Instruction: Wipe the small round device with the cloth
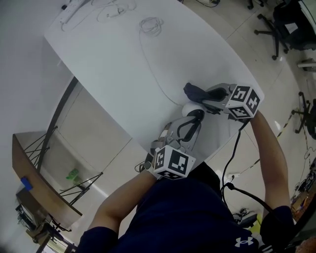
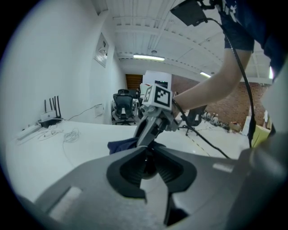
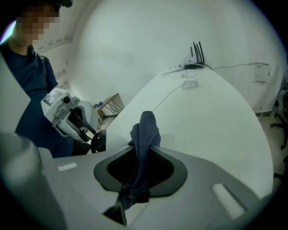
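The small round device (image 1: pixel 189 108) shows white near the table's (image 1: pixel 113 74) front edge, with a thin cable running from it. My left gripper (image 1: pixel 195 115) is shut on it. In the left gripper view the device (image 2: pixel 148 164) is a dark round shape pinched between the jaws. My right gripper (image 1: pixel 206 97) comes in from the right and is shut on the dark blue cloth (image 1: pixel 194 92), which lies just behind the device. The cloth (image 3: pixel 145 134) stands up out of the right gripper's (image 3: pixel 142 150) jaws. The left gripper (image 3: pixel 71 117) shows at the left of that view.
A thin cable (image 1: pixel 147 54) crosses the white table to a coil (image 1: pixel 151 24) and a power strip (image 1: pixel 73 11) at the far end. A router (image 3: pixel 196 57) stands there too. Office chairs (image 1: pixel 277 28) are beyond the table, a wooden shelf (image 1: pixel 37 173) on the floor at left.
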`<control>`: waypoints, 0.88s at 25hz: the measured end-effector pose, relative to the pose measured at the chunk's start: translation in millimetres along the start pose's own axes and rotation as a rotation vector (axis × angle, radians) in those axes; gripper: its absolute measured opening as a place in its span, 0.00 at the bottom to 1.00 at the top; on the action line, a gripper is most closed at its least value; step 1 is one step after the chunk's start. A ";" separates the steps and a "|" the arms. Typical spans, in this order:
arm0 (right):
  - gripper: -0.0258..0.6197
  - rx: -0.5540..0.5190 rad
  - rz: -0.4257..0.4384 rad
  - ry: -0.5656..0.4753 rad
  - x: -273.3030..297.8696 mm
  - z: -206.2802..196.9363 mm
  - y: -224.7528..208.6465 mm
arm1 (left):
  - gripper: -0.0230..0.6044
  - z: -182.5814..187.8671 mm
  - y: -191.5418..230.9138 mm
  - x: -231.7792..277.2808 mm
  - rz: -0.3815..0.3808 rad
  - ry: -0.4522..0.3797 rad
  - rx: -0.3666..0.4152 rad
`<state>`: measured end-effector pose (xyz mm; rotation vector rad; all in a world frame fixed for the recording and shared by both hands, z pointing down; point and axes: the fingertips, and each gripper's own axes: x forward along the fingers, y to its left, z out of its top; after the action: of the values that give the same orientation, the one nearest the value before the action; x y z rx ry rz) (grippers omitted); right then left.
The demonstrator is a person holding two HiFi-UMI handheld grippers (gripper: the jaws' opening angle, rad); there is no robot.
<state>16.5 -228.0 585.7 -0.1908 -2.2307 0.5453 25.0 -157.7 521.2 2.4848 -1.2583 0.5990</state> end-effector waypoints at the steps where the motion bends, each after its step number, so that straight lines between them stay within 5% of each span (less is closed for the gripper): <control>1: 0.18 -0.010 -0.013 -0.025 -9.4 6.3 2.6 | 0.13 0.6 0.3 0.0 0.003 0.001 0.004; 7: 0.18 -0.165 0.005 -0.131 -55.8 51.4 58.5 | 0.13 3.2 0.5 1.1 0.004 0.001 0.010; 14: 0.18 -0.397 0.037 0.059 -35.7 39.1 96.0 | 0.12 3.2 -4.1 2.4 -0.010 0.003 0.002; 22: 0.18 -0.350 0.081 0.052 -22.7 51.5 71.9 | 0.12 4.9 -2.3 2.6 -0.004 -0.009 0.000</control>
<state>-10.3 -187.2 508.5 -0.4709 -2.2609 0.1843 29.4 -160.3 518.0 2.4926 -1.2556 0.5879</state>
